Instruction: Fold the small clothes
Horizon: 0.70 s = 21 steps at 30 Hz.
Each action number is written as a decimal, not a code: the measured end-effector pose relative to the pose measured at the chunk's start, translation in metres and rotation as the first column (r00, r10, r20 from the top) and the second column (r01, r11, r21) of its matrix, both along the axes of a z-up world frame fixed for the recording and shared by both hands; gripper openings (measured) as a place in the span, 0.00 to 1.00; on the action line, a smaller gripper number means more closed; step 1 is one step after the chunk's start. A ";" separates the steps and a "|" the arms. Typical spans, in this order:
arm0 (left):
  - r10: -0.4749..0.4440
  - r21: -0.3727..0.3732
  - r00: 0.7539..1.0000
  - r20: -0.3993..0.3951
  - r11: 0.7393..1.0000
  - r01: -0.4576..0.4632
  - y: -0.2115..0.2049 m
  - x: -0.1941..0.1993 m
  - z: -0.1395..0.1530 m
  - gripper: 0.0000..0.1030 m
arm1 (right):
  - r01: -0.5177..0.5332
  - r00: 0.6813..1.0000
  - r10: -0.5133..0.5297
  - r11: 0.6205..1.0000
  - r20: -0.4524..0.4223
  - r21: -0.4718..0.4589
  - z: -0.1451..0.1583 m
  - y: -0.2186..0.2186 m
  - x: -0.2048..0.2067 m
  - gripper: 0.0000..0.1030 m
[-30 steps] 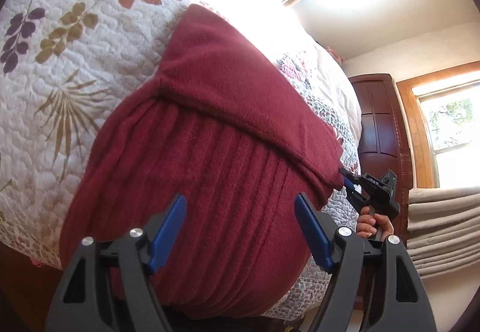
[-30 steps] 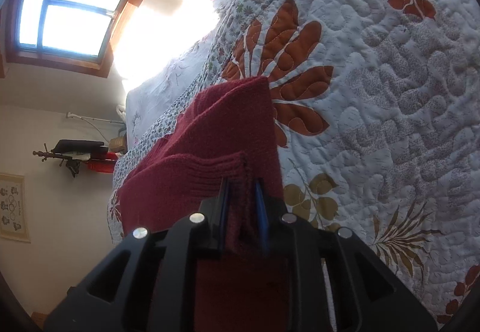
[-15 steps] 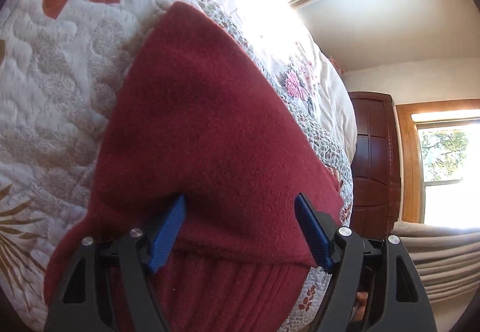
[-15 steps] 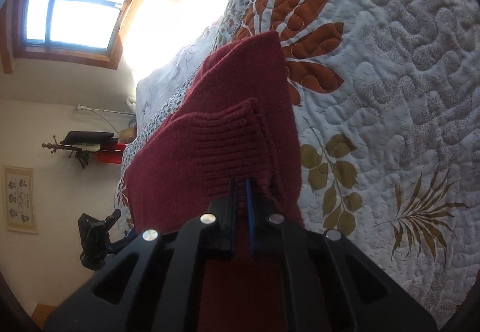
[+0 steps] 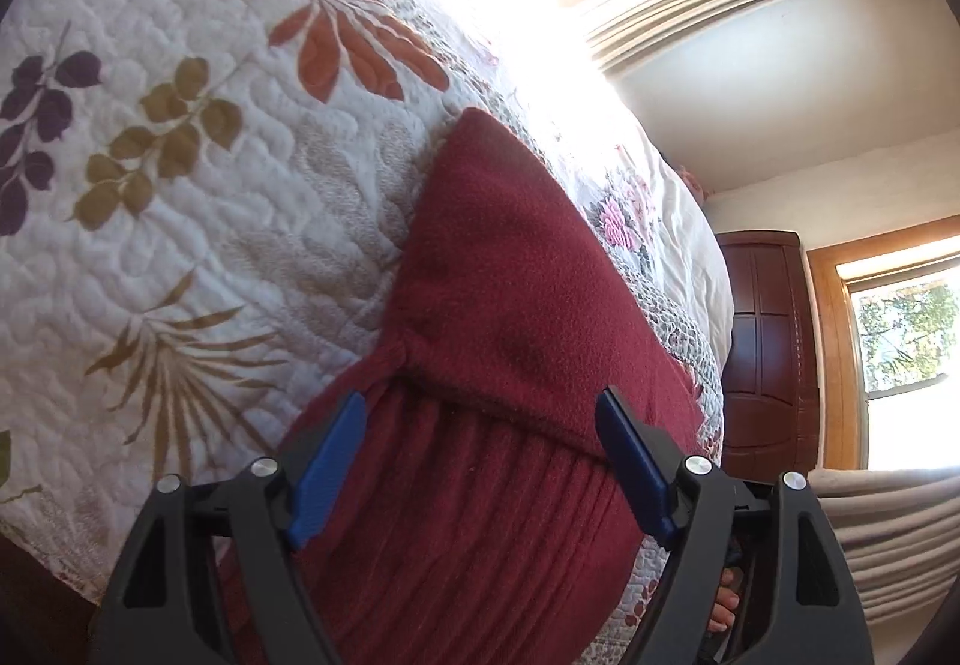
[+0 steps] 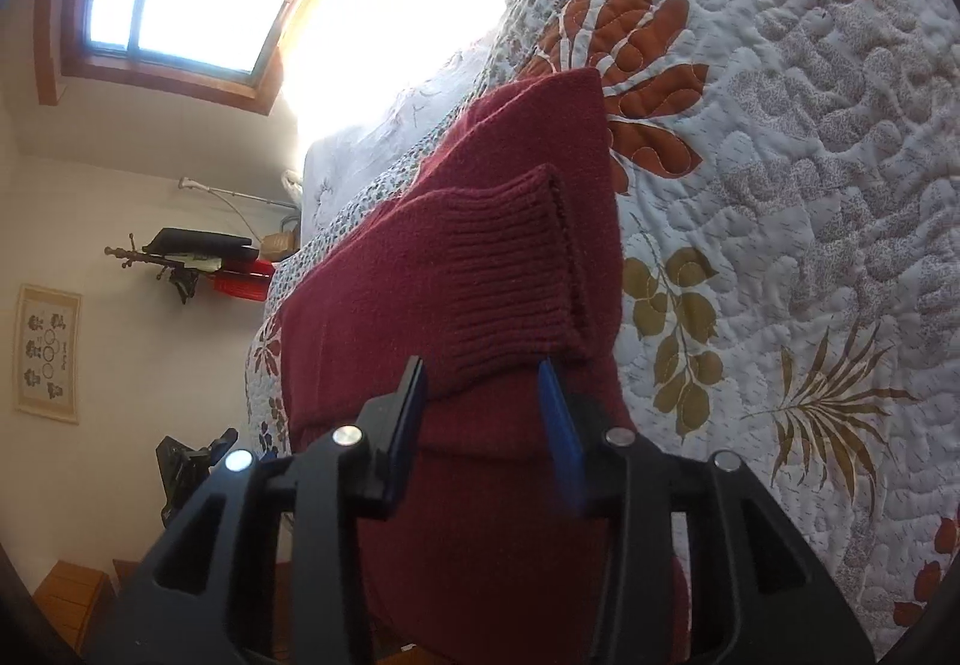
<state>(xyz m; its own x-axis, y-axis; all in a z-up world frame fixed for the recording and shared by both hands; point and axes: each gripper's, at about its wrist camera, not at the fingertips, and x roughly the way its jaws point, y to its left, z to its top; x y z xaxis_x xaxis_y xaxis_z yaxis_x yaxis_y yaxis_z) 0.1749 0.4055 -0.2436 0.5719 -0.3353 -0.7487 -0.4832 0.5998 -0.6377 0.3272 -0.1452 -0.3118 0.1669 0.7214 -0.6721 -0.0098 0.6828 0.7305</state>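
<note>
Two grippers, one garment. Bed quilt spreads ahead of both. Maroon sweater lies on quilt, directly ahead of and beneath our left gripper, long axis running away from us, ribbed band nearest. Folded ribbed cuff sits just beyond our right gripper. Left jaws spread wide, empty; right jaws parted, nothing clamped. We judge one fold just laid; next move calls for fresh grasp on near edge.
</note>
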 end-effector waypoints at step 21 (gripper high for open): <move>-0.391 -0.057 0.906 -0.161 0.920 0.387 -0.021 -0.198 -0.164 0.80 | 0.210 0.938 -0.241 0.967 -0.249 -0.144 -0.060 -0.086 -0.283 0.47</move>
